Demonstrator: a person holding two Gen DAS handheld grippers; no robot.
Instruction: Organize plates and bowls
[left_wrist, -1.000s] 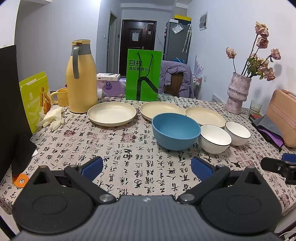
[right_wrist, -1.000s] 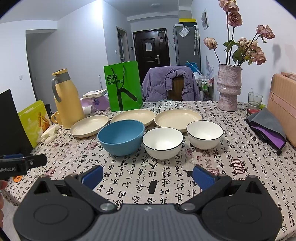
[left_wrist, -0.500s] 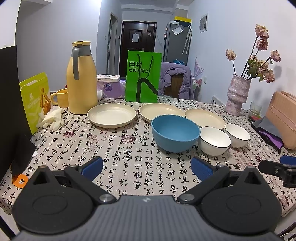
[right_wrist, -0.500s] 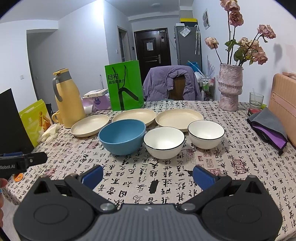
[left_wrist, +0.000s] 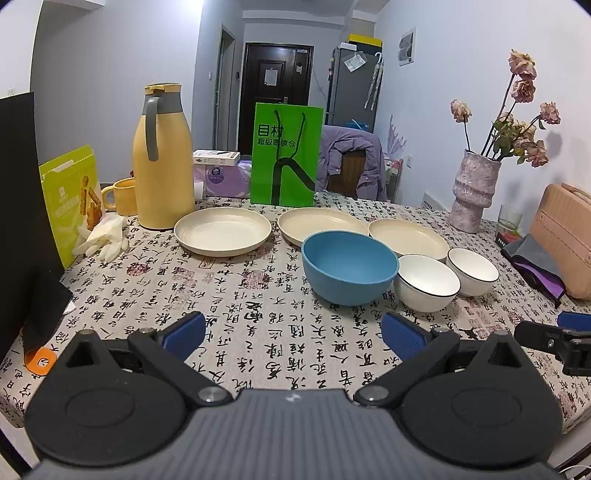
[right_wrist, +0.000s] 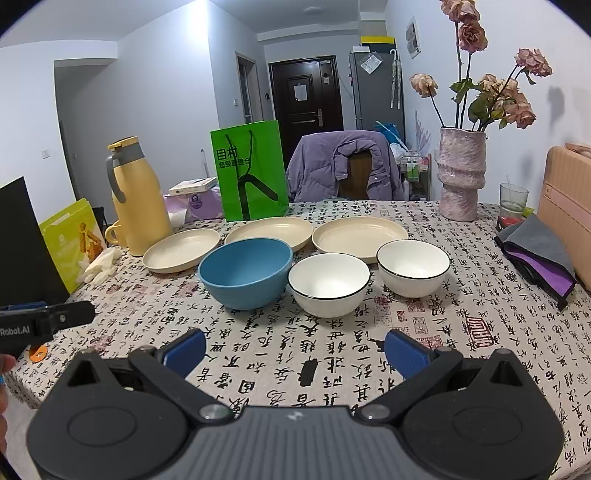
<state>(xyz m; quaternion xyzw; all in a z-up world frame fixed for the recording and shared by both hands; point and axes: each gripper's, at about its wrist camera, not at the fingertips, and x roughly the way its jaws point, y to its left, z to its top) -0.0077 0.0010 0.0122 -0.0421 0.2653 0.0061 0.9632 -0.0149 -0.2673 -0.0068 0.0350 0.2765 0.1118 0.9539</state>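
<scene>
Calligraphy-print counter (right_wrist: 480, 332) with 3 cream plates (right_wrist: 360, 233) behind a blue bowl (right_wrist: 245, 271) and 2 white bowls (right_wrist: 328, 284).
Left gripper (left_wrist: 293, 334) and right gripper (right_wrist: 294, 349) hover near the front edge, fingers apart, seemingly empty.

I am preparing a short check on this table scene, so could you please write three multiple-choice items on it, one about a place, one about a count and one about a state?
1. Where does the blue bowl stand?
A. Inside a white bowl
B. In front of the cream plates, left of the white bowls
C. Behind the flask

2. How many cream plates are on the table?
A. Two
B. Three
C. Five

3. How is the right gripper?
A. Open and holding nothing
B. Shut on a plate
C. Shut on a white bowl

Answers:
1. B: it sits before the middle plate, beside the near white bowl.
2. B: three lie in a row, none stacked.
3. A: its blue pads stand wide apart over bare cloth.
</scene>
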